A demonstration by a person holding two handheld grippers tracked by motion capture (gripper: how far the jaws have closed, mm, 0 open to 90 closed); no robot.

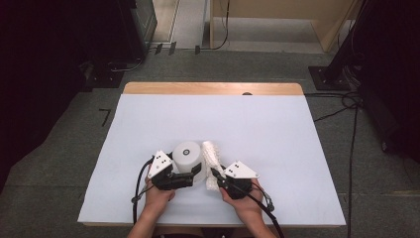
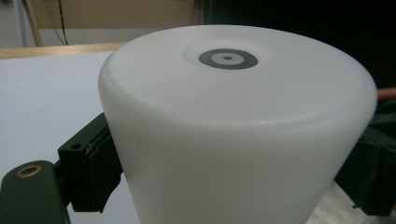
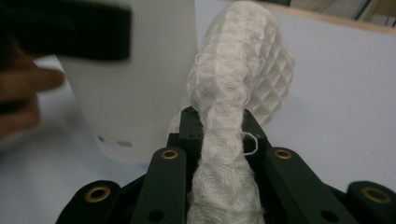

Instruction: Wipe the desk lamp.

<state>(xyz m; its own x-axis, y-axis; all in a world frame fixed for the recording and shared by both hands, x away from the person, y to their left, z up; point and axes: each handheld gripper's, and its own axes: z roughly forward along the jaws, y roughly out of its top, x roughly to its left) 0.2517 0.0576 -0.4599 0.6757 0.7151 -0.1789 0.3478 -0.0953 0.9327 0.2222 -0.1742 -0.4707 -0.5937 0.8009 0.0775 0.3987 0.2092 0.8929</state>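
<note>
A white upturned cup-like container (image 1: 187,157) with a grey ring mark on its flat top stands near the front middle of the table. My left gripper (image 1: 190,174) is shut on the container (image 2: 233,130), one black pad on each side of its wall. A white waffle-knit cloth (image 1: 210,161) stands bunched just right of the container. My right gripper (image 1: 216,176) is shut on the cloth (image 3: 233,116), which runs up between its jaws and folds over at the top. In the right gripper view the container (image 3: 140,93) is to the left, with the left gripper's jaw across it.
The table (image 1: 277,134) is covered by a white sheet, with a wooden edge (image 1: 213,88) at the back. Cables trail from both grippers over the front edge. Dark equipment stands on the floor to the left and right.
</note>
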